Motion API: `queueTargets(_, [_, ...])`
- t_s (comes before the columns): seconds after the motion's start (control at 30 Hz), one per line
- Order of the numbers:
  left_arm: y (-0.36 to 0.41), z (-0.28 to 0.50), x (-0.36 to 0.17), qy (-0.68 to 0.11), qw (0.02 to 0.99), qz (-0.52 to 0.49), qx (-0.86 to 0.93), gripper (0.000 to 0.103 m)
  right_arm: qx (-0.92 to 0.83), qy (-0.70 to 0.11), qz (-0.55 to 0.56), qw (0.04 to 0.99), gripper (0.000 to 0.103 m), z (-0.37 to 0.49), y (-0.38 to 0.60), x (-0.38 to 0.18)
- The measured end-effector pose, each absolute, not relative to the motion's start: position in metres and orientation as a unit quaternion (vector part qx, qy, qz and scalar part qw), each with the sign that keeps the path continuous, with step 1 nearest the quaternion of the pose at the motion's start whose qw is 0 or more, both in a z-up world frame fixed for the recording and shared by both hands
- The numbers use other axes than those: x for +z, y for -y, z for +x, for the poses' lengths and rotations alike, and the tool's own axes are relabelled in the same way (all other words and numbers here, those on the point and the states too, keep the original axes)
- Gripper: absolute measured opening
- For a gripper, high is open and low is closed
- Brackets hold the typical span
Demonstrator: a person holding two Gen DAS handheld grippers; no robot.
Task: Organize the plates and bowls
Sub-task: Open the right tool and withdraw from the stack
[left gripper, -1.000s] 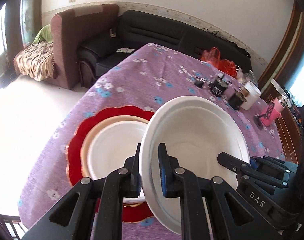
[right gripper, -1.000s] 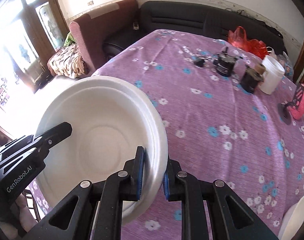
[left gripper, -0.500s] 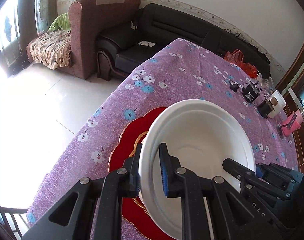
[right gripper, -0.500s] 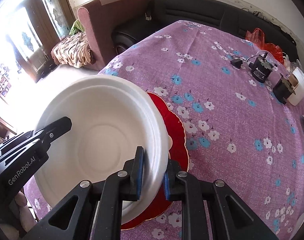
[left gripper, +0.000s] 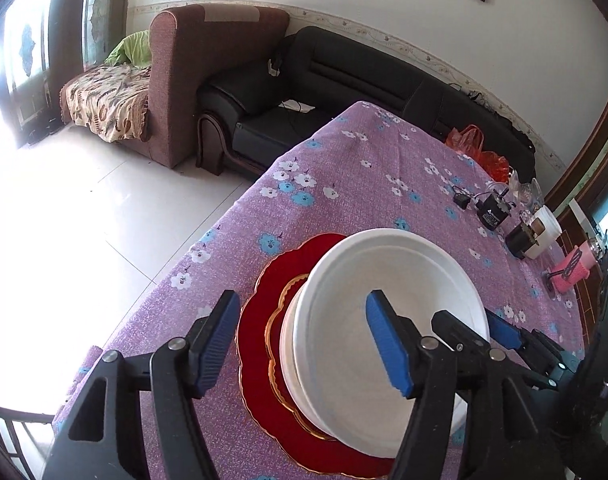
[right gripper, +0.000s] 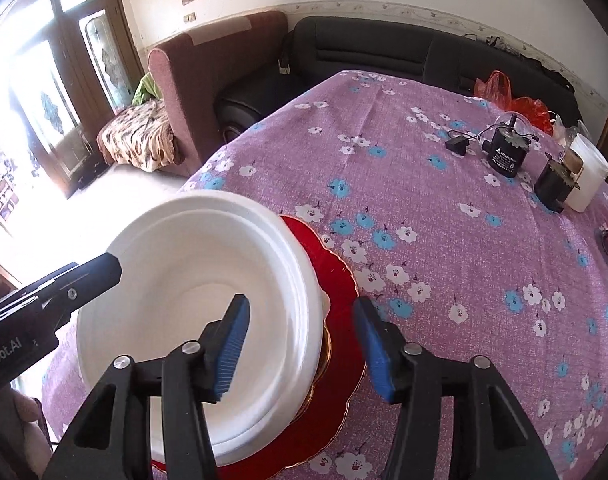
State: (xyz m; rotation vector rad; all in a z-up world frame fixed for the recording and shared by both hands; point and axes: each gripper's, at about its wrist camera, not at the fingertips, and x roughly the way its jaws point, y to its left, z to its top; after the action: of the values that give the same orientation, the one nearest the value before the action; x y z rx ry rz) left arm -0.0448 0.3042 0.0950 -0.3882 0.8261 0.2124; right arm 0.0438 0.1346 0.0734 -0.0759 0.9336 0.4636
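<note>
A white bowl (left gripper: pixel 388 300) (right gripper: pixel 192 280) rests on a stack: another white dish under it, a gold-rimmed plate, then a red scalloped plate (left gripper: pixel 260 320) (right gripper: pixel 338 280). My left gripper (left gripper: pixel 302 308) straddles the bowl's near-left rim. Its jaws are opening, and the blue pads stand off the rim on both sides. My right gripper (right gripper: pixel 302 304) straddles the opposite rim, also opening, with one pad inside the bowl and one outside, neither touching. Each gripper shows at the edge of the other's view.
The table (right gripper: pixel 444 240) has a purple flowered cloth, and its left edge drops to a tiled floor. Two small black devices (right gripper: pixel 504 156), a white cup (right gripper: pixel 588 172) and a pink object (left gripper: pixel 572 272) stand at the far right. A black sofa (left gripper: pixel 384 76) and a brown armchair (left gripper: pixel 208 60) lie beyond.
Both grippers carried the bowl over the red plate stack, lowered it onto the stack and then opened, letting go of its rim.
</note>
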Motion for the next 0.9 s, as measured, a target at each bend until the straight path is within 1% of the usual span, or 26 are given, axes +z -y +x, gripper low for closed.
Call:
queueTargets(0.23, [-0.289,-0.072,0.112,-0.367,0.909,-0.169,0.106,0.071,0.228,-0.409,0.008,0.884,0.061,0.031,-0.112,0.098])
queueTargets(0.3, [-0.279,-0.081,0.117,-0.354,0.916,-0.149,0.114,0.075,0.226,-0.402,0.015,0.887,0.061,0.024,-0.104,0.102])
queueTargets(0.37, [-0.267,-0.091,0.124,-0.337,0.925,-0.125,0.125,0.081,0.226,-0.395,0.020,0.890,0.063,0.016,-0.094,0.106])
queueTargets(0.47, [-0.245,-0.104,0.131,-0.316,0.934,-0.086,0.140,0.085,0.224,-0.387,0.028,0.894,0.065,0.002,-0.077,0.106])
queueTargets(0.6, [-0.208,-0.113,0.136,-0.302,0.943,-0.027,0.140,0.087,0.217,-0.385,0.032,0.897,0.066,-0.016,-0.056,0.099])
queueTargets(0.77, [-0.171,-0.115,0.134,-0.302,0.945,0.004,0.122,0.089,0.205,-0.386,0.039,0.899,0.066,-0.033,-0.026,0.091])
queueTargets(0.9, [-0.148,-0.114,0.131,-0.310,0.944,0.025,0.111,0.089,0.192,-0.386,0.053,0.901,0.068,-0.042,0.002,0.088])
